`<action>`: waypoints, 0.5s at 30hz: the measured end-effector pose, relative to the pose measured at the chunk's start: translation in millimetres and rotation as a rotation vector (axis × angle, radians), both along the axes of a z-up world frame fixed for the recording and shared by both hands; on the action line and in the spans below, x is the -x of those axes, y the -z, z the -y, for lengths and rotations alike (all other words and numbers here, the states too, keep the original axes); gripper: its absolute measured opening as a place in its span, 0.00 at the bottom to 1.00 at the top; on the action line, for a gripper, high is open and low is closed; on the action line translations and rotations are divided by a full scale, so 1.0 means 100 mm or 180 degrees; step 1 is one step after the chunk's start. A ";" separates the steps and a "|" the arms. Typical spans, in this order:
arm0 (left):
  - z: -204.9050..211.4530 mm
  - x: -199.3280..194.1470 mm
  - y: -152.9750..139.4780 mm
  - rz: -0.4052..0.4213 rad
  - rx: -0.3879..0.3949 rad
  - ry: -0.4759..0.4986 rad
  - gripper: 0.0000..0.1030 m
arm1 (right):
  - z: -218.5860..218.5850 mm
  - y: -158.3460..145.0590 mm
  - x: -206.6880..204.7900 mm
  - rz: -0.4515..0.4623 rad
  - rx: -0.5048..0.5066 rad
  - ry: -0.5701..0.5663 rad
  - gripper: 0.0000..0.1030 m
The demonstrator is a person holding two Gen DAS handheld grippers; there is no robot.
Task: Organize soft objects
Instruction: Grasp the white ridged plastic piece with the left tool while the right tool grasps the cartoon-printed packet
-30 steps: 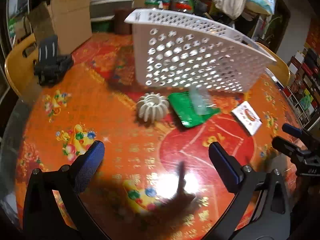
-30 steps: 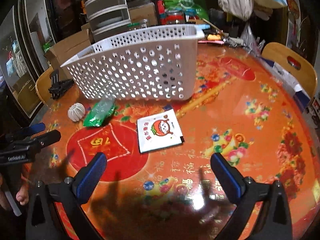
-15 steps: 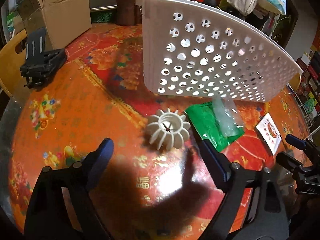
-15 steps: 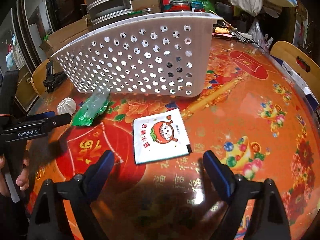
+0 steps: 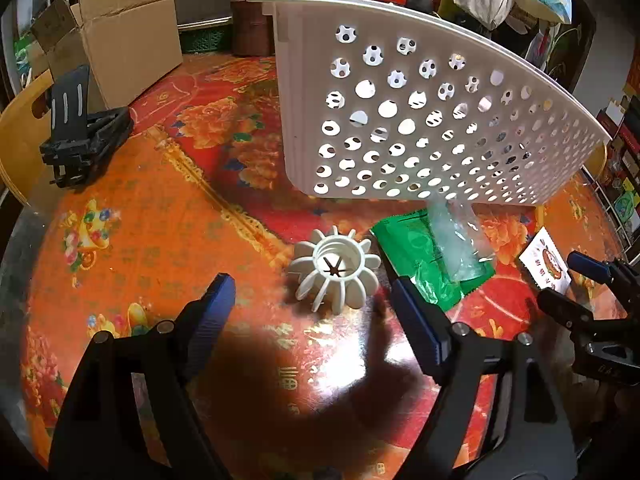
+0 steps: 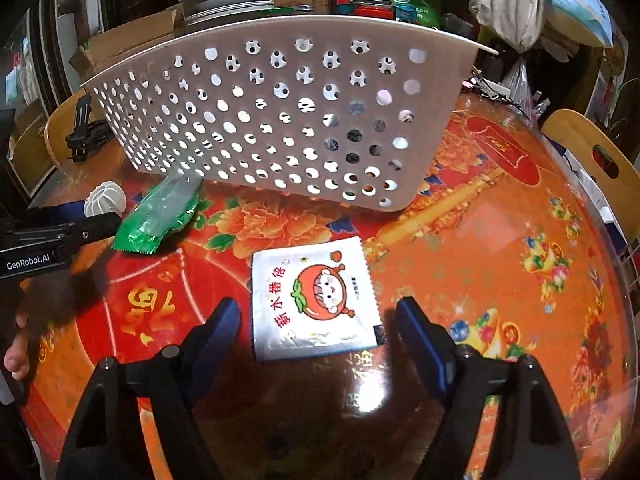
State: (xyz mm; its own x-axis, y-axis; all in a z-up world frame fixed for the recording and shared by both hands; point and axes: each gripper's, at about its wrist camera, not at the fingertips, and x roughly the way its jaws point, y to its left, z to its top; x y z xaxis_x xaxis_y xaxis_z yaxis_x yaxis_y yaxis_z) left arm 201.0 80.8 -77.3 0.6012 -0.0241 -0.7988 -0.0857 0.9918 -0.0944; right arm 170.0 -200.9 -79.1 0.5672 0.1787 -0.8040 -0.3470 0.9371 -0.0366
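Observation:
A white ribbed soft ball [image 5: 334, 276] lies on the orange table, just ahead of my open left gripper [image 5: 316, 312]; it also shows in the right wrist view [image 6: 106, 199]. A green and clear packet [image 5: 434, 254] [image 6: 162, 212] lies right of it. A white sachet with a tomato cartoon [image 6: 314, 298] [image 5: 546, 258] lies flat between the fingers of my open right gripper [image 6: 316, 326]. A white perforated basket [image 5: 420, 120] [image 6: 288, 120] stands behind them all.
A black folded stand [image 5: 80, 132] sits at the table's left edge near a cardboard box [image 5: 120, 36]. Wooden chairs [image 6: 588, 152] stand around the table. Cluttered shelves and bags fill the background. The right gripper shows at the right of the left wrist view [image 5: 576, 284].
Both grippers have moved forward and lower. The ribbed ball now sits just ahead of the left fingers and the sachet between the right fingers. Nothing has been taken hold of.

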 end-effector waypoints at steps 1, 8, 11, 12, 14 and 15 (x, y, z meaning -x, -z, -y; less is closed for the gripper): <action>0.01 0.00 0.00 -0.0002 -0.0015 0.0002 0.75 | 0.00 0.00 0.00 0.0007 -0.0001 -0.0007 0.72; 0.11 0.02 -0.01 -0.0004 -0.0169 0.0067 0.56 | -0.03 -0.02 0.05 0.0035 -0.0003 -0.0057 0.63; 0.12 0.03 -0.03 0.0036 -0.0162 0.0072 0.39 | -0.05 -0.02 0.09 0.0043 -0.0006 -0.0076 0.59; 0.13 0.04 -0.03 0.0045 -0.0175 0.0074 0.39 | -0.05 -0.03 0.10 0.0046 -0.0007 -0.0084 0.58; 0.15 0.07 -0.04 0.0072 -0.0203 0.0075 0.39 | -0.04 -0.02 0.10 0.0048 -0.0015 -0.0092 0.55; 0.16 0.08 -0.05 0.0082 -0.0200 0.0085 0.39 | -0.04 -0.02 0.10 0.0047 -0.0023 -0.0092 0.54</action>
State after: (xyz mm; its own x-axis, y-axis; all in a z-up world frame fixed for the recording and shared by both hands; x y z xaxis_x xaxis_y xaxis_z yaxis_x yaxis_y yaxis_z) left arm 193.0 65.1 -72.8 0.6213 0.0093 -0.7835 -0.0576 0.9978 -0.0338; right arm 159.6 -197.1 -76.7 0.5737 0.2009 -0.7941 -0.3735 0.9270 -0.0352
